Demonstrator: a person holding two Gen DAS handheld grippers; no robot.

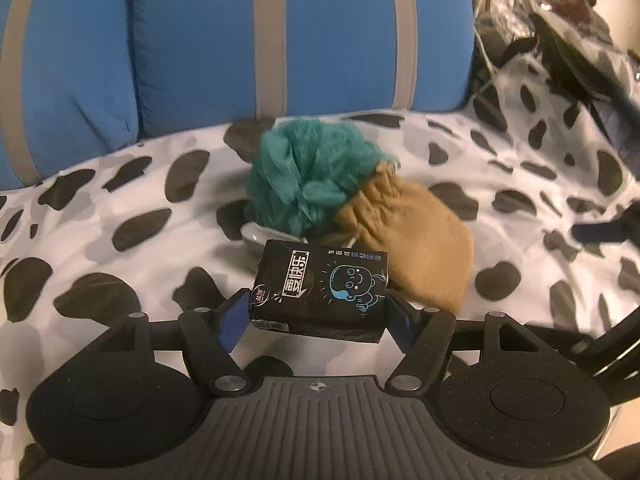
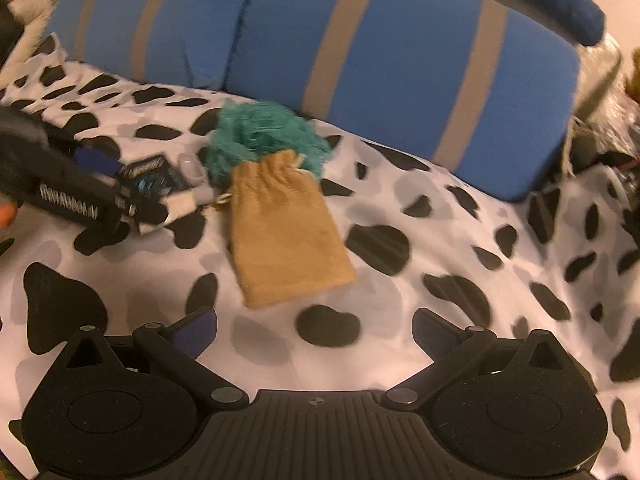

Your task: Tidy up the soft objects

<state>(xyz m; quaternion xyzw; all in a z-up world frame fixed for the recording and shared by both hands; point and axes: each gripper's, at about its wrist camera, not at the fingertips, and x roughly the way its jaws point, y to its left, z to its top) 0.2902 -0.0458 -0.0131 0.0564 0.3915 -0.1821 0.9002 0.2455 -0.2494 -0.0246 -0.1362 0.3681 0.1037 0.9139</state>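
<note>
My left gripper (image 1: 316, 312) is shut on a black tissue pack (image 1: 320, 284) with blue cartoon print, held just above the cow-print sheet (image 1: 120, 208). Right behind the pack a teal mesh bath pouf (image 1: 308, 176) rests on a small white dish (image 1: 260, 236), and a tan drawstring pouch (image 1: 412, 240) lies against the pouf's right side. In the right wrist view, my right gripper (image 2: 316, 328) stands open over bare sheet, nothing between its fingers. The tan pouch (image 2: 284, 232) lies a short way ahead of it, the pouf (image 2: 264, 136) beyond, and the left gripper holds the pack (image 2: 154, 178) at the left.
Two blue pillows with grey stripes (image 1: 280, 40) line the back of the bed. Dark clutter and plastic bags (image 1: 560, 20) pile up at the back right. A dark blue object (image 2: 560, 4) lies on top of the pillow. Spotted sheet stretches to the right of the pouch.
</note>
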